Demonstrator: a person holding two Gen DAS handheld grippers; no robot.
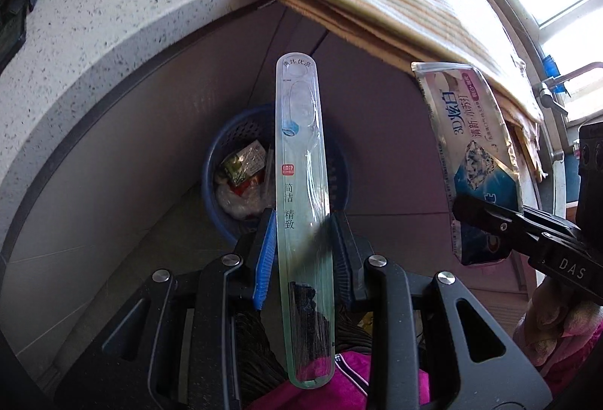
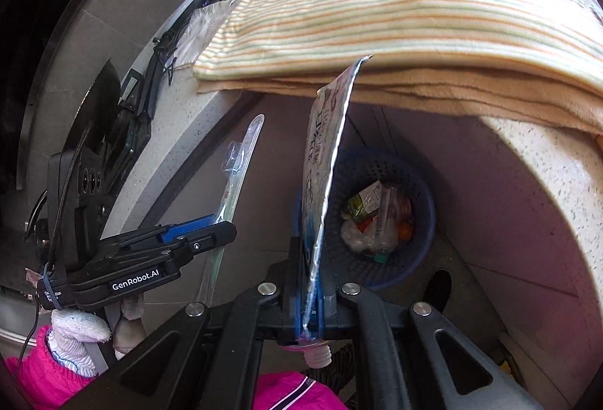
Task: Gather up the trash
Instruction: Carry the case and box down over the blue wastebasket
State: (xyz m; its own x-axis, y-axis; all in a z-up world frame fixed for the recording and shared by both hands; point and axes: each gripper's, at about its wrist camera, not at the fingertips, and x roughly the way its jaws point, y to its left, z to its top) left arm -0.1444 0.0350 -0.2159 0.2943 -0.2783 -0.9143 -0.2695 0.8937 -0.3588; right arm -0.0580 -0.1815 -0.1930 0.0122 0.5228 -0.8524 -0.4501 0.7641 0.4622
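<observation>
Left gripper [image 1: 301, 233] clamped on a clear plastic toothbrush case [image 1: 303, 184], centre frame. Right gripper [image 2: 312, 300] pinches a flattened white-and-blue toothpaste tube [image 2: 324, 161]. Both hang above the blue perforated plastic waste basket [image 2: 422, 244] on the floor, lower centre, already holding wrappers. Judgement: centre each piece over the rim before release; the case is long and may tip out.

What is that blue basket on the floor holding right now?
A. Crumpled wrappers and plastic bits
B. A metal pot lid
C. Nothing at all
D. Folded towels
A: the blue basket already has crumpled wrappers and clear plastic lying in its bottom, seen from both wrist cameras, while the striped towels lie up on the counter.
</observation>
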